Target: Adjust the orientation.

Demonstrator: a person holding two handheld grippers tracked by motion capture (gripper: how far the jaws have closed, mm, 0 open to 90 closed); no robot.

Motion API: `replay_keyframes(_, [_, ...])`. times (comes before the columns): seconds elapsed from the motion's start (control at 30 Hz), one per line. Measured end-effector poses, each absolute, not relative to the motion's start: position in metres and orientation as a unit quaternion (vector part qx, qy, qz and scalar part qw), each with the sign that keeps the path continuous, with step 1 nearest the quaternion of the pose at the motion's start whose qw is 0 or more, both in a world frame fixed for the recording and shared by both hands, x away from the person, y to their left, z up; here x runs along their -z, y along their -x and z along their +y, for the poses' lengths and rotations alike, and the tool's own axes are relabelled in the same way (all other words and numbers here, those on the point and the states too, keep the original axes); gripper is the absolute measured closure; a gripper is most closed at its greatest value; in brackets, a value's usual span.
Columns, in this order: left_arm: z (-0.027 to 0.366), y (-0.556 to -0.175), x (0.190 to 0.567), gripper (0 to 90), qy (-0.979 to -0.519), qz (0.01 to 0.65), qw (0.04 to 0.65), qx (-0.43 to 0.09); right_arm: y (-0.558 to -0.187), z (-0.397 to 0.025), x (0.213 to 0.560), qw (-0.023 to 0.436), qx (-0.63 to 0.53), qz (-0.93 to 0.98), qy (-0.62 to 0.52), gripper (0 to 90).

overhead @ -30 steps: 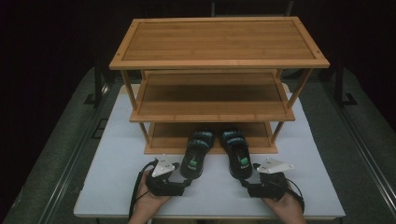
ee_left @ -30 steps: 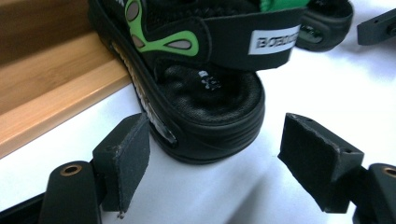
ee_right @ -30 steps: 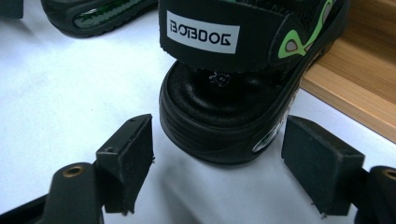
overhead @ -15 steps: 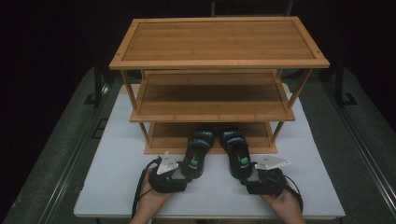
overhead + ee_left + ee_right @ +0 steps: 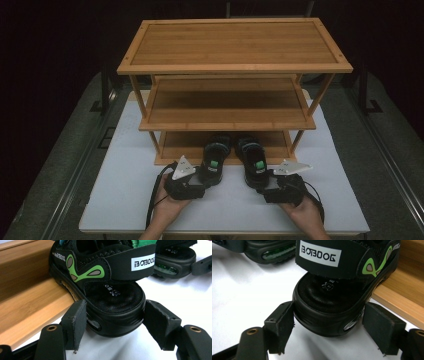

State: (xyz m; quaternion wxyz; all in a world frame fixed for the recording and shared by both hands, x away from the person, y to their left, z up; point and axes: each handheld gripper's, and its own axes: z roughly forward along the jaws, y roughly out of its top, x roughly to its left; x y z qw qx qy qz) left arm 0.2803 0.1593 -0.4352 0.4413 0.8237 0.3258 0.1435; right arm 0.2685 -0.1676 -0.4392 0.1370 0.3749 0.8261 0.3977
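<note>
Two black sandals lie side by side, toes on the lowest of three tiers of one wooden rack, heels on the white table. The left gripper brackets the left sandal heel, jaws spread and barely touching. The right gripper likewise stands open around the right sandal heel.

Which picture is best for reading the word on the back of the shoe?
The right gripper view: the white label on the heel strap fills the top, whole and sharp, though mirrored. The left gripper view shows the other shoe's label cut off at its end. In the high view the shoes are too small to read.
</note>
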Motion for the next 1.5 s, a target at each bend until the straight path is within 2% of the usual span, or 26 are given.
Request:
replay_keyframes(0.97, [0.135,-0.300,0.434,36.7,-0.807,0.341,0.456,-0.156,-0.293,-0.145,0.436,0.152,-0.411,0.813,-0.383,25.3])
replay_keyframes(1.17, [0.134,-0.299,0.434,36.4,-0.807,0.341,0.454,-0.159,-0.293,-0.141,0.437,0.159,-0.413,0.810,-0.386,24.5])
replay_keyframes(1.4, [0.139,-0.289,0.431,36.6,-0.810,0.330,0.458,-0.156,-0.288,-0.146,0.436,0.146,-0.417,0.808,-0.391,25.7])
replay_keyframes(1.5, [0.142,-0.285,0.432,43.9,-0.810,0.343,0.448,-0.159,-0.280,-0.149,0.435,0.155,-0.418,0.803,-0.395,34.2])
